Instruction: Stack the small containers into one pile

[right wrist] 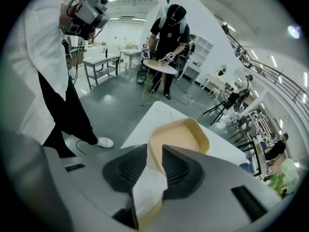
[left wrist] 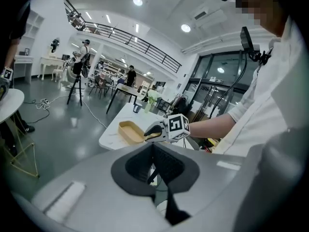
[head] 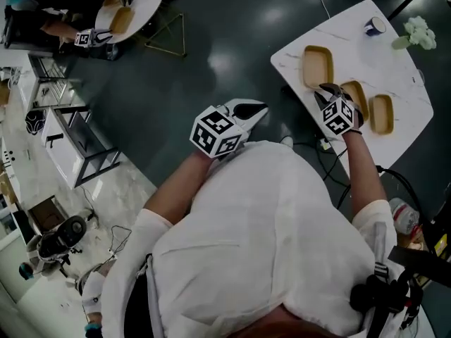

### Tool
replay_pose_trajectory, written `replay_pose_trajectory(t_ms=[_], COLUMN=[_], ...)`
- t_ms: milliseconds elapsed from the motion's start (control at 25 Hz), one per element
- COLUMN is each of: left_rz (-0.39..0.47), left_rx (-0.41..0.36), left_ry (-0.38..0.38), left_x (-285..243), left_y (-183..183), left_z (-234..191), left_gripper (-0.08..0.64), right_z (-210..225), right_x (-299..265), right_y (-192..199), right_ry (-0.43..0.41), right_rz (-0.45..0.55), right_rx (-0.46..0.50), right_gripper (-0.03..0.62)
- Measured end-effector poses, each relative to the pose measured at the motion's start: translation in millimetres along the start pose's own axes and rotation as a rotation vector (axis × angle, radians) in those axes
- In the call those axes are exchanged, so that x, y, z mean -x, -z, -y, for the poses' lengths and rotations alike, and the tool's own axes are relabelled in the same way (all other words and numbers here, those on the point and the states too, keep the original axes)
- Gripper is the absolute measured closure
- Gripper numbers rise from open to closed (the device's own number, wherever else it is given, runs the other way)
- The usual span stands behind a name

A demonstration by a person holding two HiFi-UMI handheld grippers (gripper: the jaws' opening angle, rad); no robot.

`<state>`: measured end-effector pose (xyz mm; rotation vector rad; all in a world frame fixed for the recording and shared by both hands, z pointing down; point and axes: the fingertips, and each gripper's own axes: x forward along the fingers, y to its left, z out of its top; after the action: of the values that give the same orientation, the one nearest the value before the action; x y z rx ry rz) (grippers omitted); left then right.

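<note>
Dark shiny floor (head: 211,48) lies all around. On it stands a white table (head: 394,62). Three small tan containers sit on the table side by side, not yet piled: the first container (head: 317,65), the middle container (head: 357,92) and the last container (head: 381,113). The right gripper (head: 325,94) is over the middle container. Its jaws are open, with a container's thin edge between them, not squeezed. The left gripper (head: 246,111) hangs over the floor, jaws together, holding nothing. The containers look light, stiff and a bit slippery. I think the thin rim is the best place to grab.
</note>
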<state>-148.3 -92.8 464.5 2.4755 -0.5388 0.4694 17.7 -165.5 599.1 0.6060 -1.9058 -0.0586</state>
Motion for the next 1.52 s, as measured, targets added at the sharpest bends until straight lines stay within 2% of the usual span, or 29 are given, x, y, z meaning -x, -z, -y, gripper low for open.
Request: replay_pose_trajectory(t_ms=[160, 560, 800, 1200, 1520], left_rz=[0.02, 0.06, 0.08, 0.079, 0.056], left_rx=[0.03, 0.069, 0.094, 0.077, 0.047], left_ry=[-0.061, -0.156, -0.203, -0.201, -0.157], left_x=[-2.4, -8.7, 4.3, -1.8, 1.1], left_y=[-1.7, -2.8, 4.7, -0.4, -1.7], left_z=[-1.0, 8.1, 3.9, 5.8, 13.2], left_gripper=[0.552, 0.552, 0.554, 0.554, 0.553], right_z=[1.8, -4.0, -11.3, -4.7, -7.0], right_x=[-12.9, -36.8, -43.2, -37.0, 4.8], right_y=[2.9, 6.9, 2.8, 2.8, -16.5], right_ry=[-0.037, -0.123, -0.149, -0.125, -0.064], right_rz=[0.009, -0.001, -0.01, 0.006, 0.057], right_rx=[0.069, 0.239, 0.307, 0.359, 0.43], right_gripper=[0.51, 0.512, 0.559, 0.572, 0.573])
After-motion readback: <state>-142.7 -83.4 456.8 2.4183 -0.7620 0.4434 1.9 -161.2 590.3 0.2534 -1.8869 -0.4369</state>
